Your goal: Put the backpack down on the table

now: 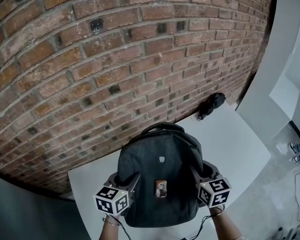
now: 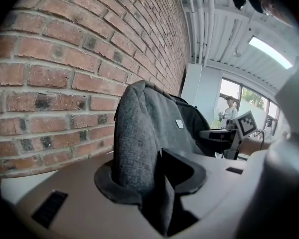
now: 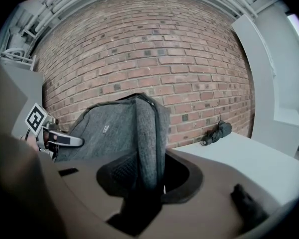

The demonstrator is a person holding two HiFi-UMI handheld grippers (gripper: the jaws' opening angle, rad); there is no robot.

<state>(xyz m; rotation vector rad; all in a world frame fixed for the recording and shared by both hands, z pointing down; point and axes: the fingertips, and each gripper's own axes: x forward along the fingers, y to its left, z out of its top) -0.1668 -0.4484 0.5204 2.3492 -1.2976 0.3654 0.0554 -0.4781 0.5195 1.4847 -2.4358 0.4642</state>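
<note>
Jaws of the left gripper [image 1: 126, 184] stand part-closed, pinching a fold of grey fabric on the 9 o'clock flank of the backpack [image 1: 157, 166]. The right gripper [image 1: 199, 173] is clamped the same way on the 3 o'clock flank, so the hands are equally near. Backpack stands upright between them, long axis vertical, carry handle at 12 o'clock toward the brick wall [image 1: 115, 59], over the near part of the table [image 1: 235, 149]; can't tell if the base touches, so next move is likely straight down.
</note>
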